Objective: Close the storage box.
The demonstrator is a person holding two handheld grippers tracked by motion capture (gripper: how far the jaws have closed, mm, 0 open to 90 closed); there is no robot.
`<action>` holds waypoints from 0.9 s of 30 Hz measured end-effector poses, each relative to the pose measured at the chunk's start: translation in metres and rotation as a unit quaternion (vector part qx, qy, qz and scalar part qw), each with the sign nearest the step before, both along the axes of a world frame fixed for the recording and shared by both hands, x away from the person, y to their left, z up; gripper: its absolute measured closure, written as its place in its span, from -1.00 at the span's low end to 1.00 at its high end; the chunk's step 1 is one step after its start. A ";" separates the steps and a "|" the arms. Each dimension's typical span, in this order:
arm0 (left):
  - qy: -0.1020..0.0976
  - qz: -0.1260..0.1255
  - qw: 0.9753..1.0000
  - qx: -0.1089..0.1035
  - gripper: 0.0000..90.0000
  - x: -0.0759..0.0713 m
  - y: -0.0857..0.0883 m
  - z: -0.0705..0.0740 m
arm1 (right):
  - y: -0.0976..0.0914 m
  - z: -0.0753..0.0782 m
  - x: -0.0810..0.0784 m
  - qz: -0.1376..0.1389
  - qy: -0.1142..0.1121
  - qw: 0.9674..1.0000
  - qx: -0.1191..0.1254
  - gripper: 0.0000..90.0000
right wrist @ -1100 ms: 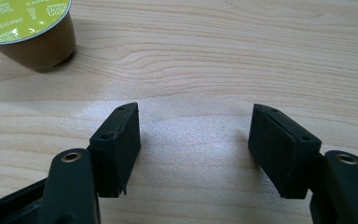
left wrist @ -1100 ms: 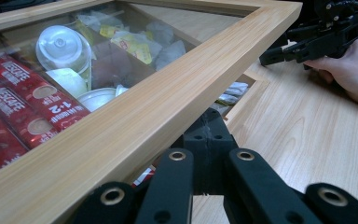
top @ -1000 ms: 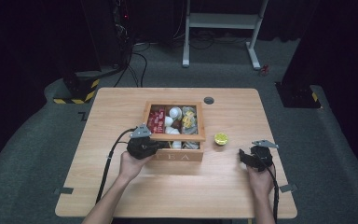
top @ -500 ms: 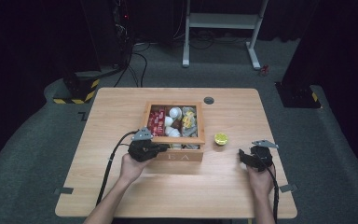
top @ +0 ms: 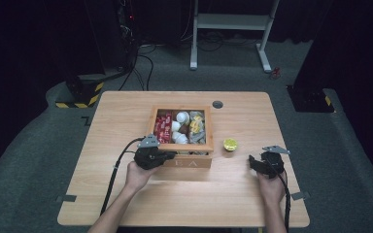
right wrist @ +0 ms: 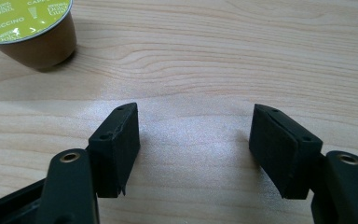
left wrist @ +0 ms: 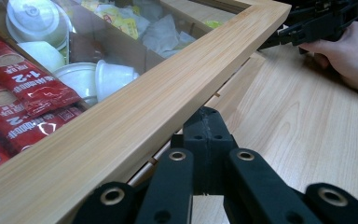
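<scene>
While the left tool (left wrist: pixel 208 122) is sitting with its jaws pressed together, its tips are tucked under the near edge of the wooden box's lid (left wrist: pixel 135 116), at the box's front left corner as the high view shows it (top: pixel 151 158). Whether the tips are touching the wood cannot be told. Through the lid's clear pane, red sachets (left wrist: pixel 25 93) and white capsules (left wrist: pixel 98 77) are showing inside the wooden box (top: pixel 187 162), which is standing at the middle of the bench (top: pixel 126 204). Off to the box's right, the right tool (right wrist: pixel 193 140) is resting low over the bench with its jaws spread and nothing between them. A green-topped capsule (right wrist: pixel 28 28) is standing just beyond it, apart from the box.
</scene>
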State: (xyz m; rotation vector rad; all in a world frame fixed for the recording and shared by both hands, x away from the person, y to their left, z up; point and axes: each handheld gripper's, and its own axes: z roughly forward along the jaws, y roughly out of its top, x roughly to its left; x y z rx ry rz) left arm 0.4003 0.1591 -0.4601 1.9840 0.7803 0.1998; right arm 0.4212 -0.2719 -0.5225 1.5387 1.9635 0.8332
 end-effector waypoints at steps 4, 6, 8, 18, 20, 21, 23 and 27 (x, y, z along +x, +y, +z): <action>0.001 -0.001 1.000 -0.003 1.00 0.000 0.000 -0.002 | 0.000 0.000 0.000 -0.001 0.000 1.000 0.001 -0.26; 0.004 -0.003 1.000 -0.005 1.00 -0.001 0.000 -0.003 | 0.000 0.000 0.000 -0.002 0.001 1.000 0.001 -0.26; 0.006 -0.005 1.000 -0.005 1.00 -0.002 0.000 -0.004 | 0.001 0.000 0.000 -0.002 0.001 1.000 0.001 -0.26; 0.007 -0.010 1.000 -0.003 1.00 -0.006 -0.003 -0.009 | 0.000 0.000 0.000 -0.002 0.001 1.000 0.001 -0.26; -0.002 -0.003 1.000 -0.012 1.00 -0.007 -0.002 -0.008 | 0.001 0.000 0.000 -0.003 0.001 1.000 0.001 -0.26; -0.005 -0.001 1.000 -0.016 1.00 -0.007 -0.001 -0.006 | 0.000 0.000 0.000 -0.002 0.001 1.000 0.001 -0.26; -0.005 0.000 1.000 -0.021 1.00 -0.006 0.002 -0.003 | 0.001 0.000 0.000 -0.003 0.001 1.000 0.001 -0.26; -0.005 0.003 1.000 -0.019 1.00 -0.008 0.004 -0.005 | 0.001 0.000 0.000 -0.003 0.001 1.000 0.001 -0.26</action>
